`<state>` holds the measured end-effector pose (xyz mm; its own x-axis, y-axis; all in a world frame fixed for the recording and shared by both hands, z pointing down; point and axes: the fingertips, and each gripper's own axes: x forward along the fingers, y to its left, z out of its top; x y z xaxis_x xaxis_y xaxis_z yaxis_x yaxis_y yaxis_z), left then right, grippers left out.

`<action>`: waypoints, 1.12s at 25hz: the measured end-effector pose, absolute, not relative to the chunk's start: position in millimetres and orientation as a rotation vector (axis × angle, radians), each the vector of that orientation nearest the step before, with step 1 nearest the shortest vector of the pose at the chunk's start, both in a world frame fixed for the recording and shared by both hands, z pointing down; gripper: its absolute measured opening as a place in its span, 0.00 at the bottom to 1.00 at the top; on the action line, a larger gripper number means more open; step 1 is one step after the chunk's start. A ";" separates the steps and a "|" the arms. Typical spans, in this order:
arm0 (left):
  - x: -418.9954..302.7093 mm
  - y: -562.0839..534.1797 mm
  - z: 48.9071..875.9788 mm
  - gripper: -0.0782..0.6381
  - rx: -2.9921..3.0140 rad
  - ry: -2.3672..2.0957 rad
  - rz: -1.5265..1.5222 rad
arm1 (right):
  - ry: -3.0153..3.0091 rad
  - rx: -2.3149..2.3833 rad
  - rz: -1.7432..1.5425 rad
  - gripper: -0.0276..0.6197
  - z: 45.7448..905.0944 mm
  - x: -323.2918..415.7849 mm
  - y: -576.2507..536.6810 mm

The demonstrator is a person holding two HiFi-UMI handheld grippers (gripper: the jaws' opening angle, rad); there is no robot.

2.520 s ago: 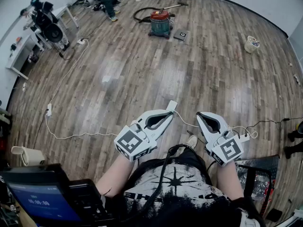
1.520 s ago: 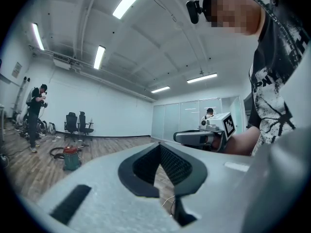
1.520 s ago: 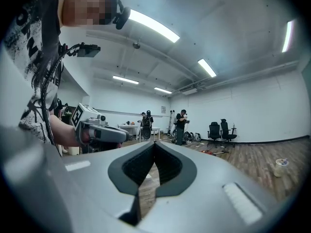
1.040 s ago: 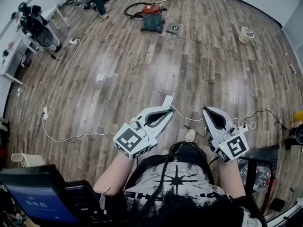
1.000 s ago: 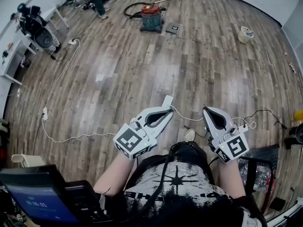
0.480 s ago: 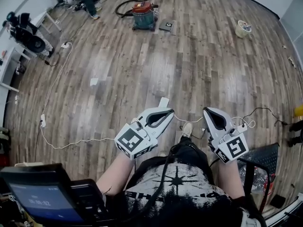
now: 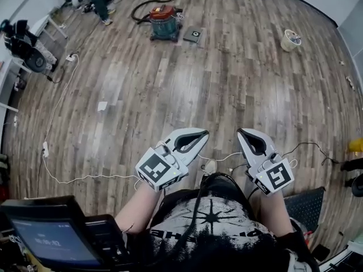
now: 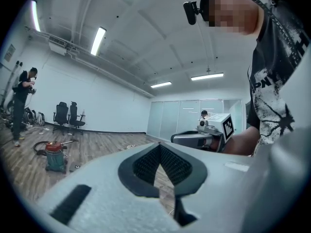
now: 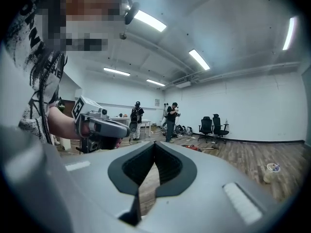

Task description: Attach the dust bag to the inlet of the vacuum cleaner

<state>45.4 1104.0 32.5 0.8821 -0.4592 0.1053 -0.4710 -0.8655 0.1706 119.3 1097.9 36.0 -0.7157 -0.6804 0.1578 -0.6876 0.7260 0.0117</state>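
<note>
I am holding the left claw [image 7: 202, 134] with its two halves pressed together and nothing between them; its own view is showing only bare floor past the tips. The right claw [image 7: 240, 132] is sitting the same way, closed and empty. Both are pointing ahead, side by side in front of my waist, because nothing to work on is within reach yet. The vacuum cleaner [image 7: 164, 28], a red-topped drum, is standing well away across the wooden floor [image 7: 227, 84], with its hose [image 7: 140, 11] curling behind it. A flat square piece [image 7: 194, 35] is lying just beside it. I am guessing that is the dust bag, though it is too small to tell. I am judging the task as not begun.
</note>
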 end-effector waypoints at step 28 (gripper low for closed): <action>128.9 936.7 41.5 0.11 2.870 -0.605 0.105 | -2.760 1.109 0.107 0.05 52.2 196.3 953.2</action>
